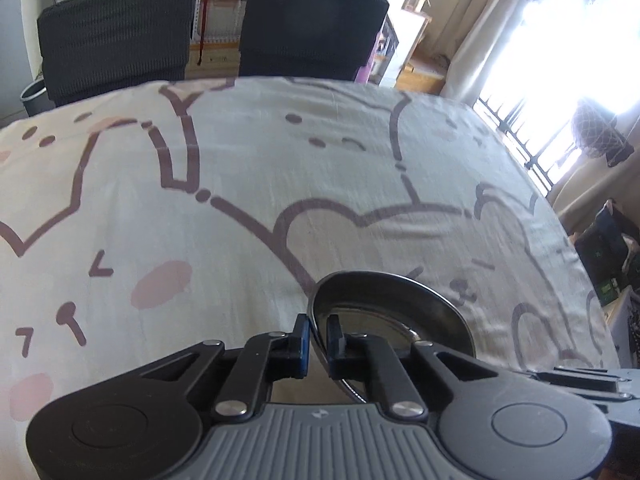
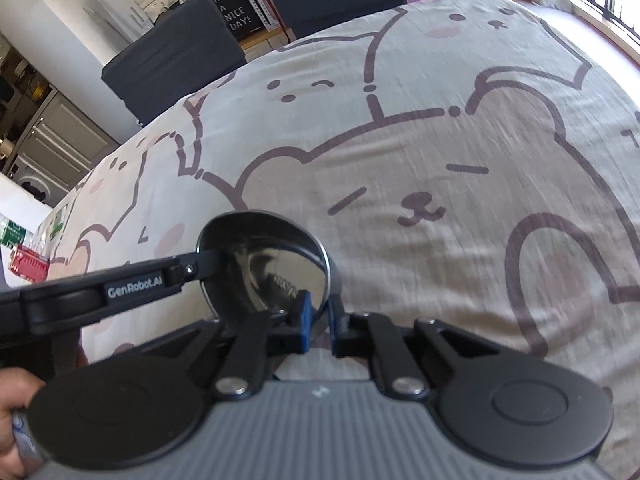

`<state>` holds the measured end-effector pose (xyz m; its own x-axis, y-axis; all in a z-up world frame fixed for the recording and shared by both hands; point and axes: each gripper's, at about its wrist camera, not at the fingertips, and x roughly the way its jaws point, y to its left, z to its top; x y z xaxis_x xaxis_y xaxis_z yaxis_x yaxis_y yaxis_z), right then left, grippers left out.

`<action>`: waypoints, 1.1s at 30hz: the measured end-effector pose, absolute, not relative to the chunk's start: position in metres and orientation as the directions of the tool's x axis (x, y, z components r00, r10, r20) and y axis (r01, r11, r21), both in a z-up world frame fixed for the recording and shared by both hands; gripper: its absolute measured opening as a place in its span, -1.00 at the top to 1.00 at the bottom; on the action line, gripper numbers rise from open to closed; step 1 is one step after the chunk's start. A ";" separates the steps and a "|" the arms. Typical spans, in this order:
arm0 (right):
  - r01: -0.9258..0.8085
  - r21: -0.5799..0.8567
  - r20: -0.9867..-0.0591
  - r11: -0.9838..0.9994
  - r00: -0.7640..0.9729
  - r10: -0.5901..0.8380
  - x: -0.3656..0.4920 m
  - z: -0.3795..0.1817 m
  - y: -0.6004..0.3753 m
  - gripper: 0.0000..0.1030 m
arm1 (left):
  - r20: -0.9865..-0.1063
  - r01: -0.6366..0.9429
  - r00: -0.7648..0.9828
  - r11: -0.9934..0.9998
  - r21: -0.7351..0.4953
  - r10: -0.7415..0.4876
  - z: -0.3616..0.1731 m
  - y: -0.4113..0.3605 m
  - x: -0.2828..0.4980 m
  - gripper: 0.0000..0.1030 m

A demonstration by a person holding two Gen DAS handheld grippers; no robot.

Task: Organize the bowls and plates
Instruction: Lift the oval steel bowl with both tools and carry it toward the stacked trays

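Both grippers pinching one steel plate (image 1: 384, 304) by opposite rims: left gripper (image 1: 318, 334) on left rim, right gripper (image 2: 320, 312) on right rim. Plate sitting low over tablecloth (image 1: 240, 160), between hands, equally near.

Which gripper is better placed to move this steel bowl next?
Neither clearly: the left gripper and right gripper are each shut on the steel bowl rim, on opposite sides. Moving it with both looks safest.
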<state>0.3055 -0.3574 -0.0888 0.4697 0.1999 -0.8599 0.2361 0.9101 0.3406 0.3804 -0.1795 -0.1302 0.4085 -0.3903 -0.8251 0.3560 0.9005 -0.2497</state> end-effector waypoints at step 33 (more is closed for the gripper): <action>-0.163 0.512 -0.664 0.844 0.548 0.508 0.259 0.000 -0.193 0.88 | -0.667 0.213 0.687 0.957 -0.195 -0.289 -0.004 0.053 0.239 0.84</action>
